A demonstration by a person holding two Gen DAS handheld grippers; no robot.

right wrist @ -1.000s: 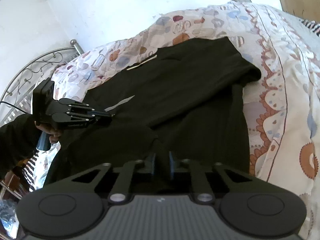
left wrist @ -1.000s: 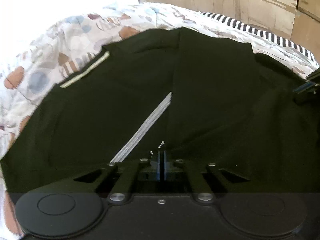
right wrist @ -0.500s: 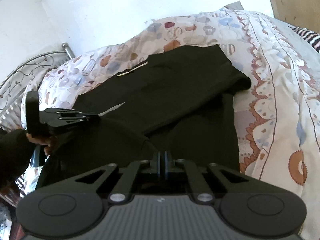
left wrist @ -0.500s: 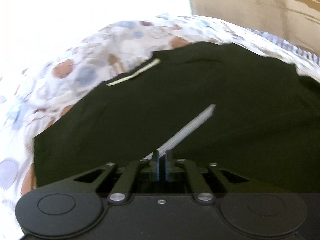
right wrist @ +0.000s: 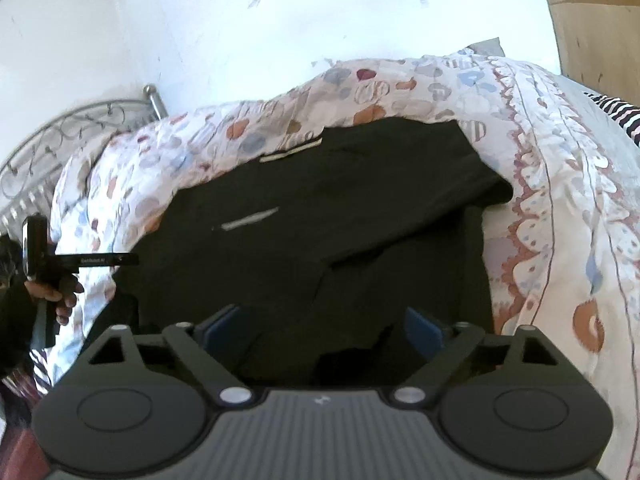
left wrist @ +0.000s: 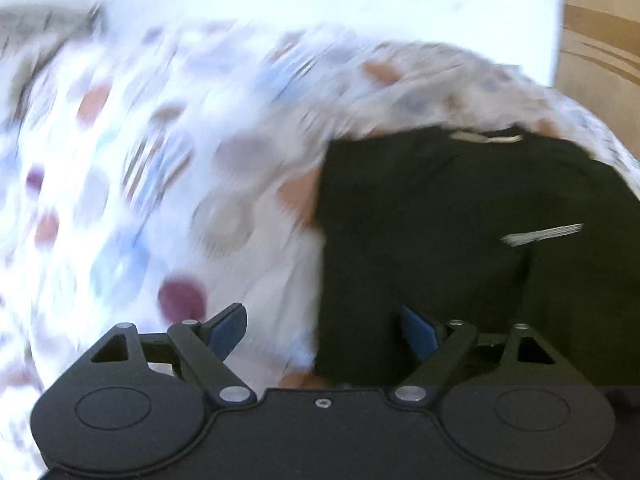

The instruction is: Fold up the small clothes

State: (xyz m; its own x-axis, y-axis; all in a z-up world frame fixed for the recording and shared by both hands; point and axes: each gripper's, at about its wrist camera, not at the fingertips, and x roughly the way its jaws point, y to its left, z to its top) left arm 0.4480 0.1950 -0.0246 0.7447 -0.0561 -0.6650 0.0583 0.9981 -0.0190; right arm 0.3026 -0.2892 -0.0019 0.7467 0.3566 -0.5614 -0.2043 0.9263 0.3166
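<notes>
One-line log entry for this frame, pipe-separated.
task: fold small clothes | left gripper: jaws open, empty | right gripper: jaws open, empty | black garment: lying partly folded on patterned bedspread | left view: motion blur

A bed (right wrist: 540, 216) holds everything. A white cover with brown, blue and red spots is spread over it. A black piece of clothing (right wrist: 340, 216) lies flat on the cover, folded over on itself. A striped cloth (right wrist: 616, 114) lies at the far right edge.
</notes>
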